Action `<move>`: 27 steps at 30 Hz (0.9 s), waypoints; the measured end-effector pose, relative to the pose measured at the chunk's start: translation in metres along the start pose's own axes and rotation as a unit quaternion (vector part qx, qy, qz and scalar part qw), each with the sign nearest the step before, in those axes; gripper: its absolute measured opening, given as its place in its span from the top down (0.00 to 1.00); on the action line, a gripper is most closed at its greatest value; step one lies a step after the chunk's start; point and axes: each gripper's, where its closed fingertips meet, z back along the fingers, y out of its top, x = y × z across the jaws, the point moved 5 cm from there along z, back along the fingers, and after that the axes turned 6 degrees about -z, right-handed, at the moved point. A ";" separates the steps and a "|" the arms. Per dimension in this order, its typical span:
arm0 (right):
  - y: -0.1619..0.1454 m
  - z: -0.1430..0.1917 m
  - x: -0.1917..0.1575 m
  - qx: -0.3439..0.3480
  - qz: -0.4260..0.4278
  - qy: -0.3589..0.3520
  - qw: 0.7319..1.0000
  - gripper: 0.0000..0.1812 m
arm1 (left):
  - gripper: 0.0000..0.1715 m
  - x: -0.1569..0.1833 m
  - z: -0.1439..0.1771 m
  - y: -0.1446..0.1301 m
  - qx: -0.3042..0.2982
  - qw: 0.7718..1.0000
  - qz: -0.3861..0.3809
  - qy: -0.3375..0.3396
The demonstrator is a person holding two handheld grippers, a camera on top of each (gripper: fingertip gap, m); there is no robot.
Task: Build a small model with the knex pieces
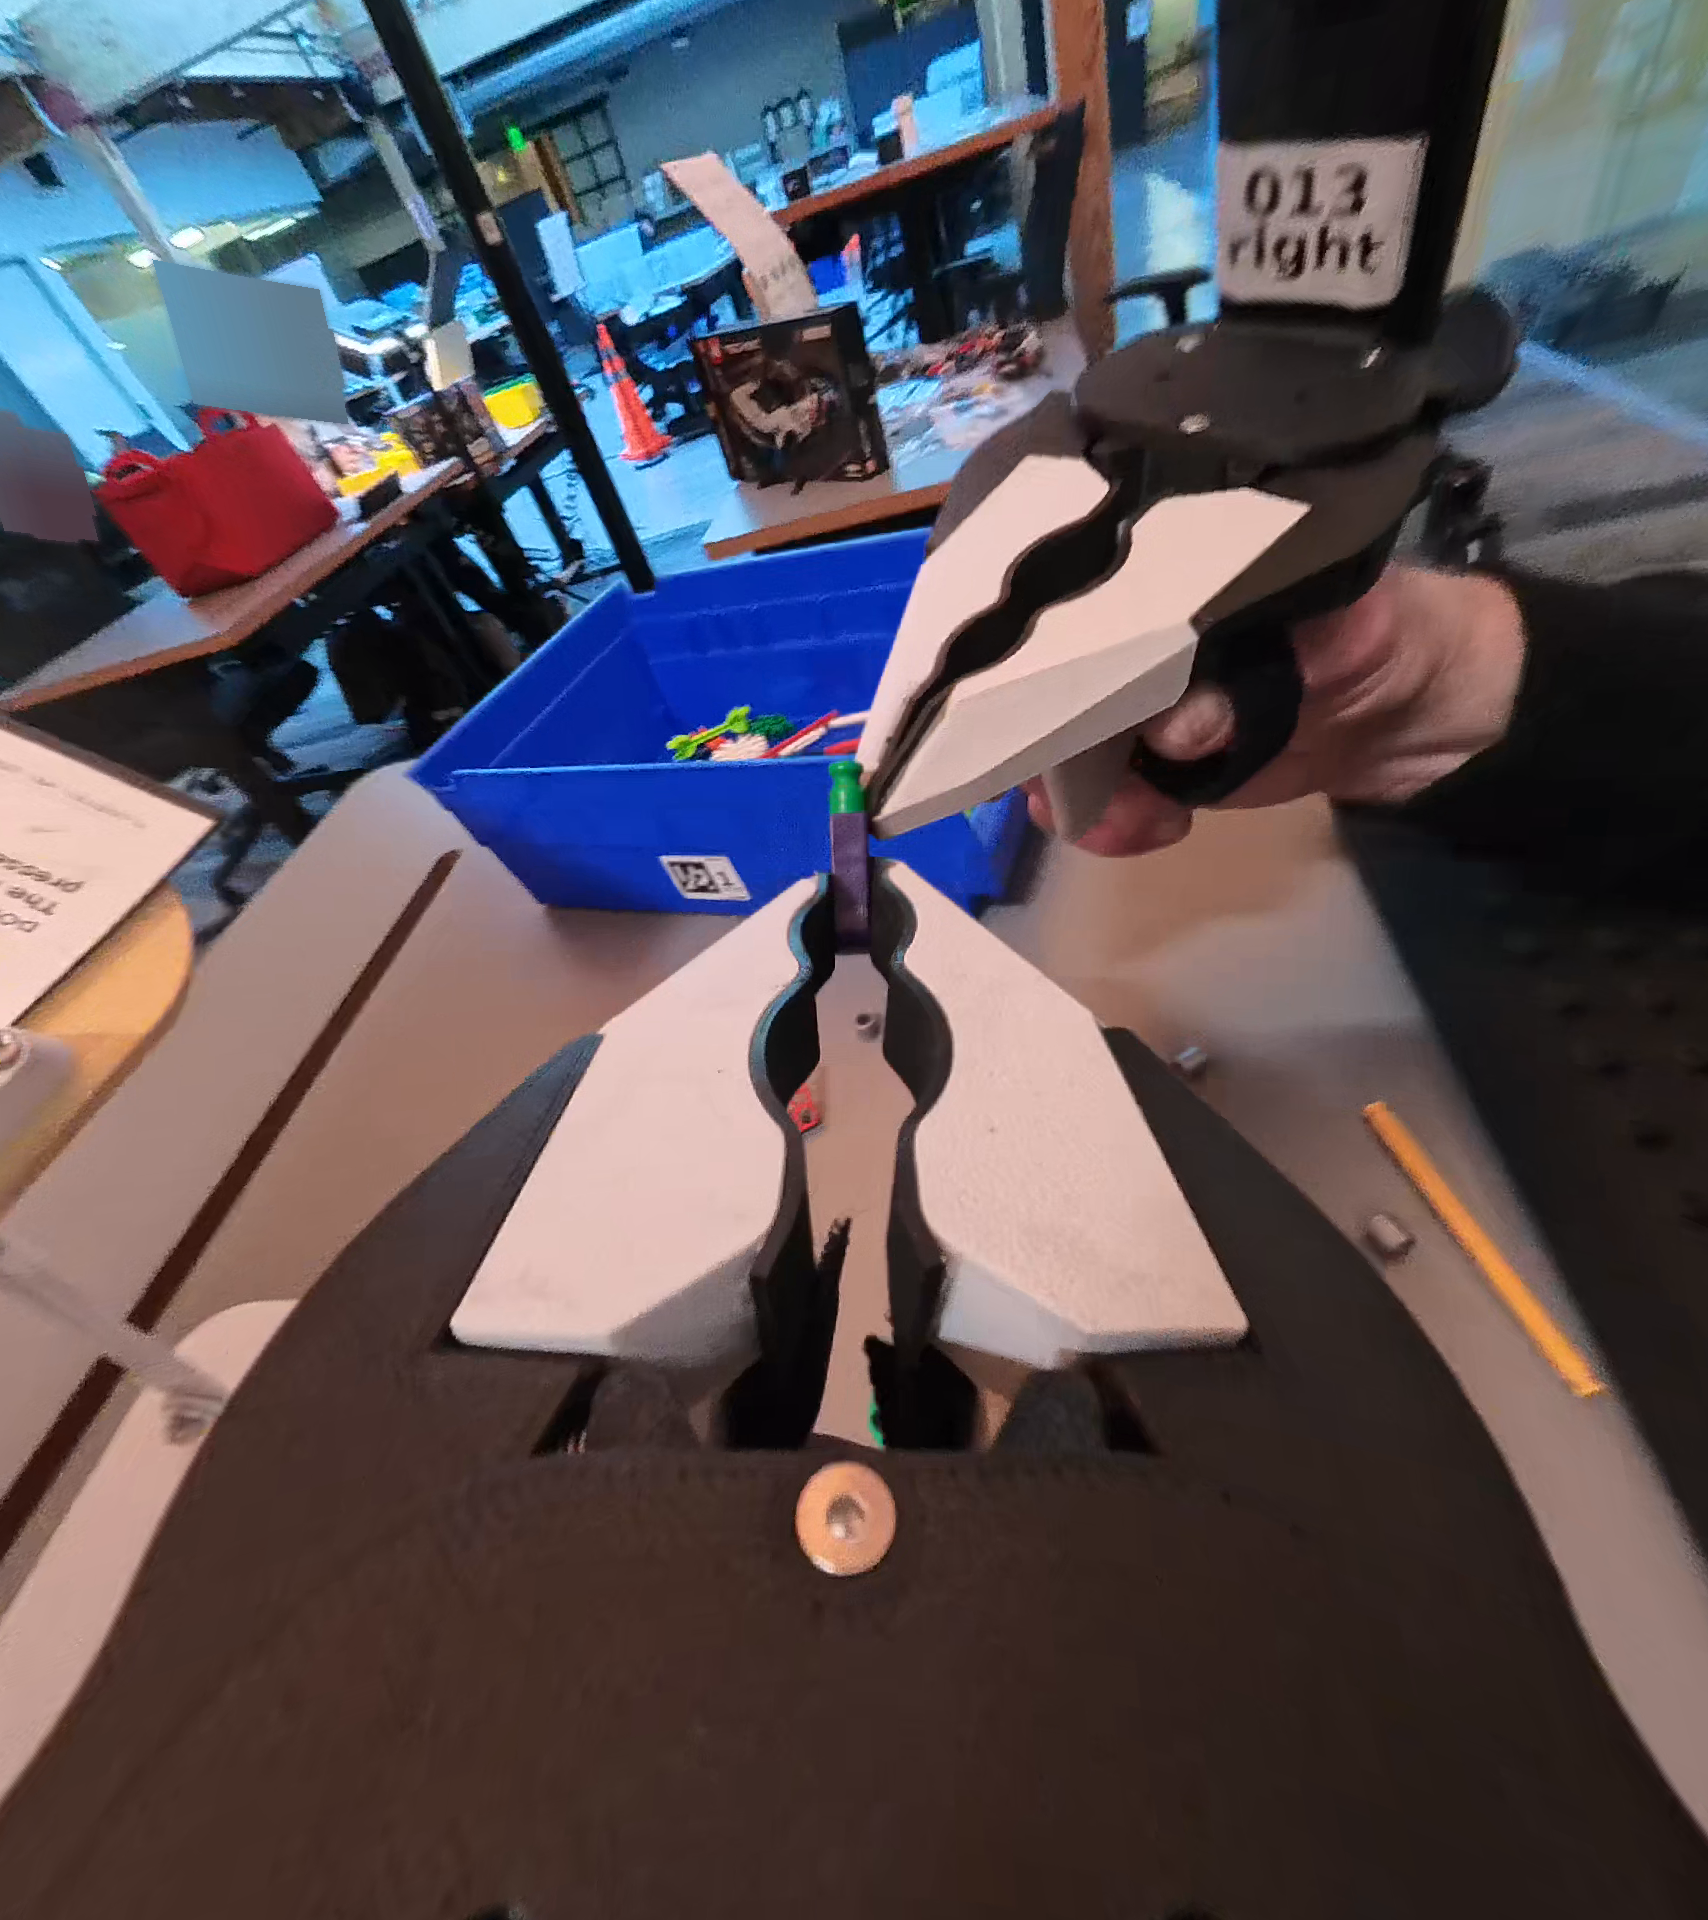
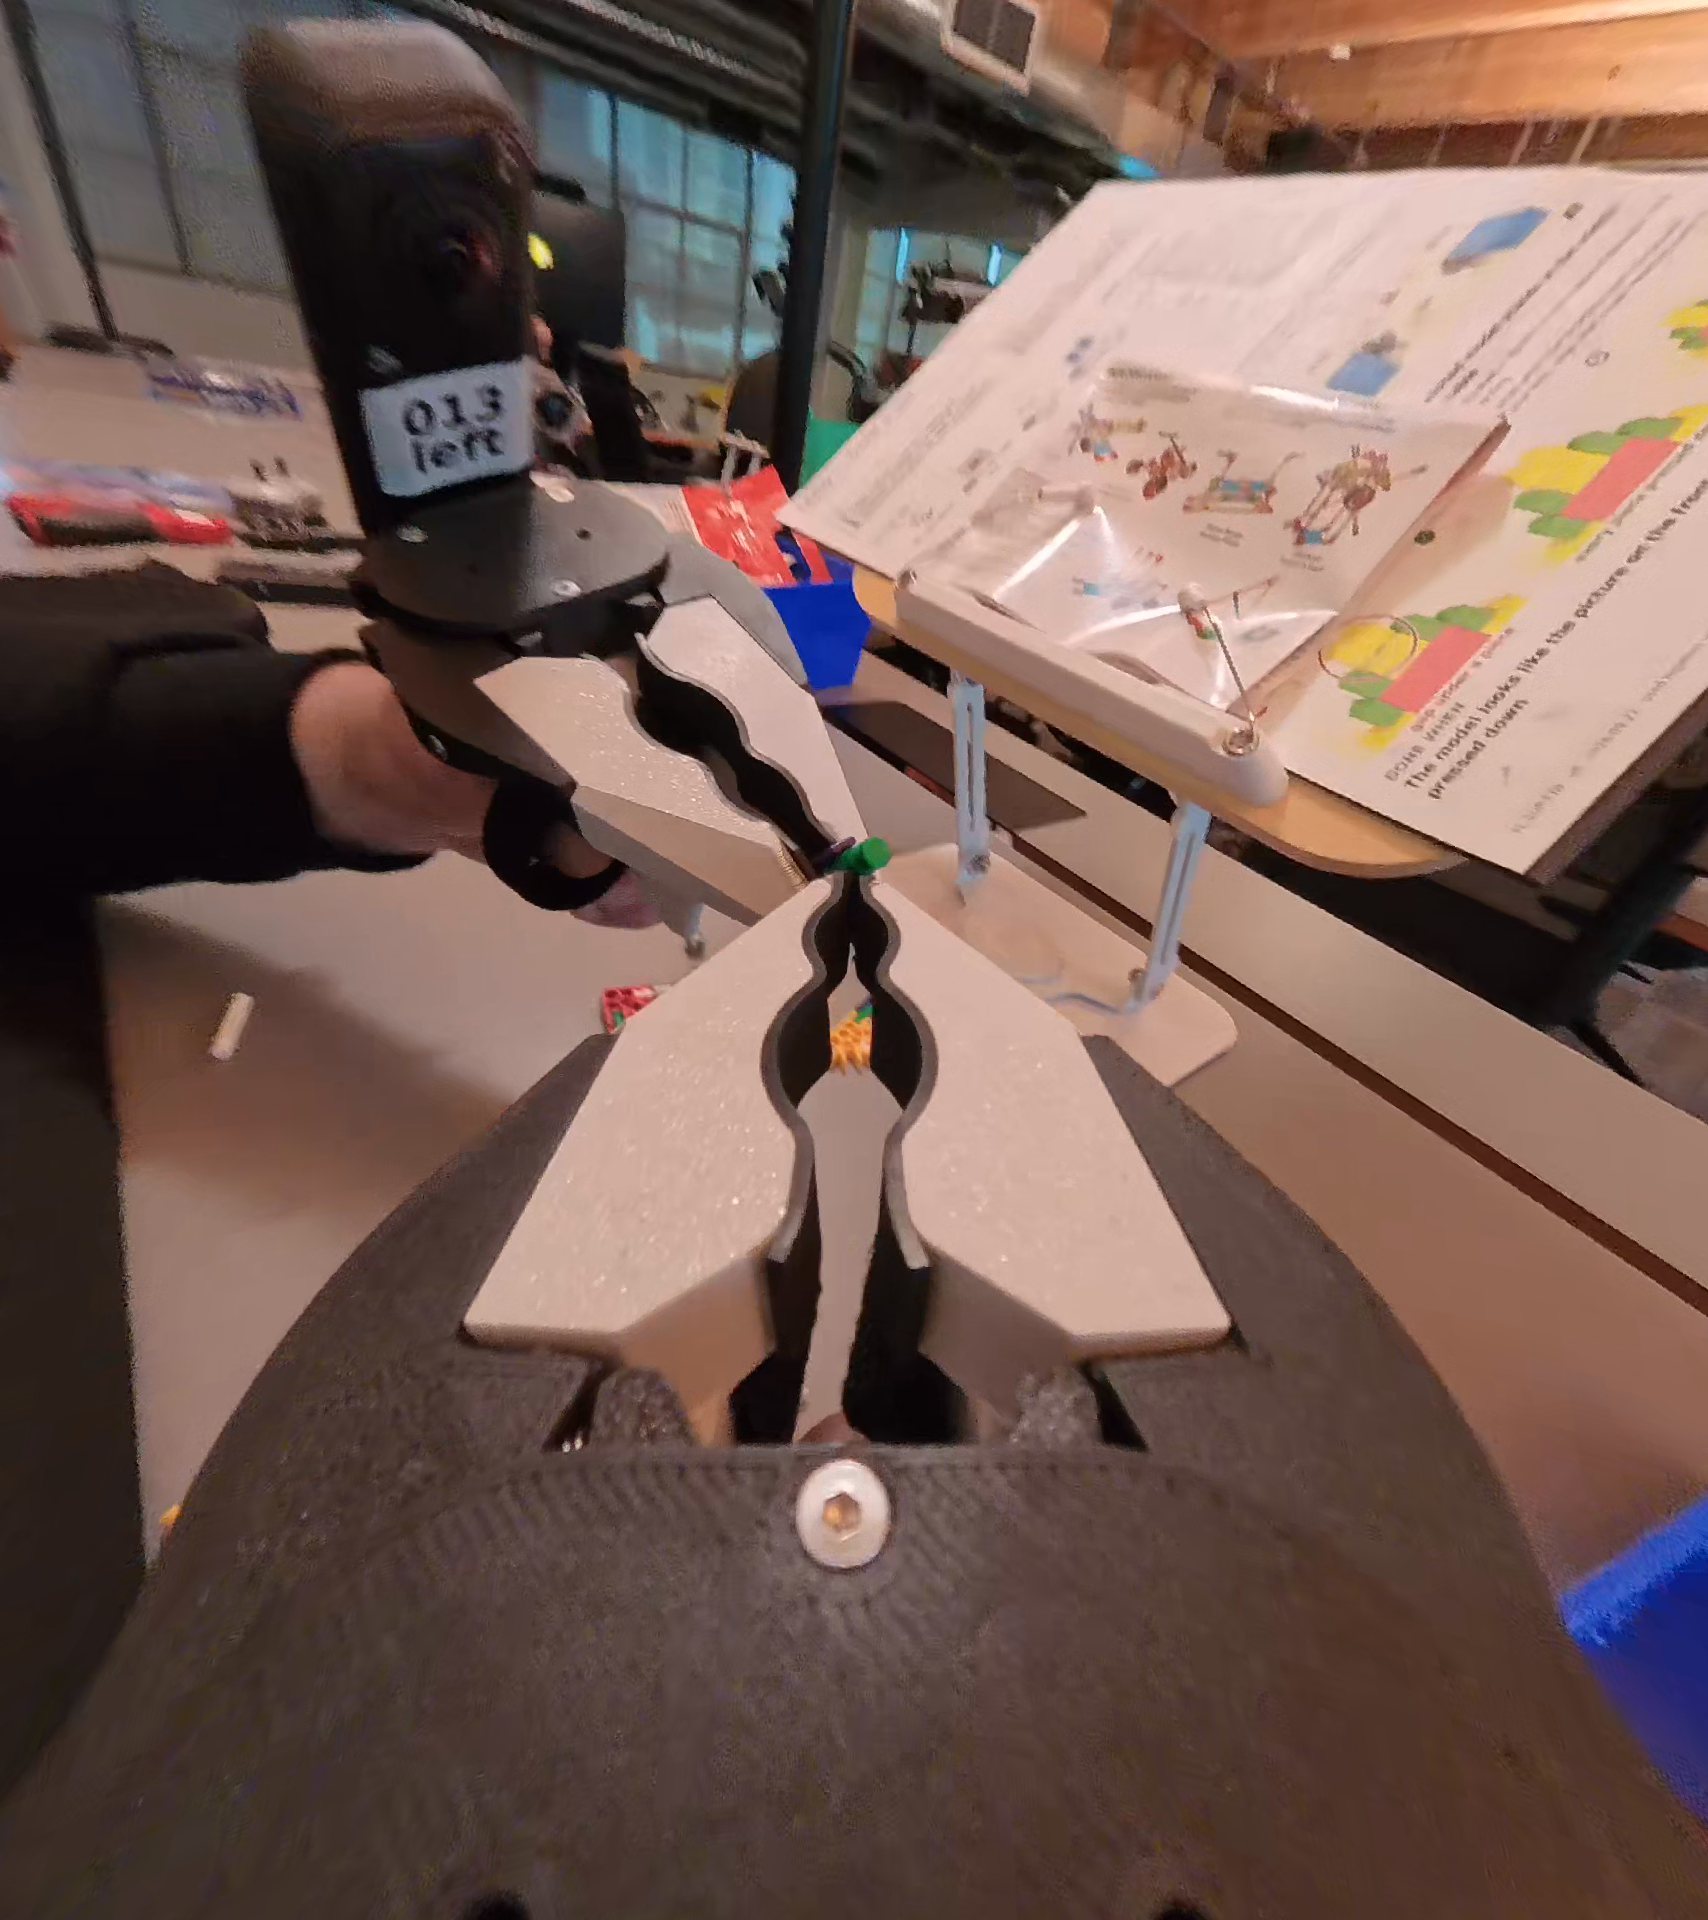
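Purple connector (image 1: 851, 883) with a green rod (image 1: 845, 787) standing out of its top. That small construction-toy assembly sits in mid-air between the two tools, above the grey table (image 1: 1193, 935) and just in front of the blue bin (image 1: 621, 831).

The left gripper (image 1: 850, 906) is clenched on the purple connector; its two tips press the piece from either side and the rod points upward beyond them. The right gripper (image 1: 873, 805) comes in from above and to the right, held in a person's hand (image 1: 1349, 707) in a dark sleeve. Its jaws are drawn together, leaving only the wavy slit between the fingers, and its tips lie against the rod's green head. From its own wrist view the green head shows just past the tips, but whether the rod is pinched between them or merely touched I cannot tell.

Around them:
- Loose coloured toy pieces (image 1: 756, 732) lie in the bin, well behind the held assembly.
- A yellow rod (image 1: 1473, 1247) lies flat on the table to the right, apart from both tools.
- A small red piece (image 1: 806, 1110) shows on the table through the left gripper's gap.
- An orange toothed piece (image 2: 850, 1044) and a short white rod (image 2: 232, 1025) lie on the table in the right wrist view.
- An instruction sheet (image 2: 1349, 312) leans tilted on a white stand (image 2: 1089, 977) beside the work area, off to the left gripper's side.
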 end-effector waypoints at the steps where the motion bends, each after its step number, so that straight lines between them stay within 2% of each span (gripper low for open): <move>1: -0.001 0.001 0.000 0.005 -0.015 0.013 1.000 1.00 | 0.98 0.000 0.000 0.001 -0.001 1.000 0.006 -0.010; 2: -0.002 0.001 0.000 0.006 -0.025 0.021 0.999 0.99 | 0.98 0.000 0.001 0.001 0.000 1.000 0.006 -0.015; 5: -0.002 0.000 0.000 0.010 -0.041 0.030 0.999 0.87 | 0.98 0.006 0.001 -0.002 0.012 0.999 0.020 -0.043; 8: -0.002 0.000 -0.003 0.019 -0.052 0.055 0.997 0.90 | 0.98 0.007 0.001 0.000 0.024 0.997 0.036 -0.056; 9: -0.001 0.000 -0.004 0.023 -0.055 0.062 0.996 0.96 | 0.98 0.008 0.001 0.001 0.026 0.997 0.035 -0.059; 12: 0.002 0.000 -0.005 0.042 -0.072 0.081 0.993 0.97 | 0.98 0.009 0.003 0.005 0.042 0.995 0.053 -0.074; 17: 0.008 0.002 -0.010 0.042 -0.003 0.047 0.998 0.98 | 0.98 0.009 0.004 0.008 0.058 0.990 0.084 -0.097; 22: 0.005 -0.002 -0.010 0.009 0.074 -0.021 0.997 0.98 | 0.98 0.005 0.000 0.002 0.032 0.994 0.081 -0.071; 27: 0.005 -0.005 -0.010 -0.007 0.129 -0.072 0.989 0.99 | 0.98 0.002 -0.002 0.000 0.033 0.991 0.112 -0.069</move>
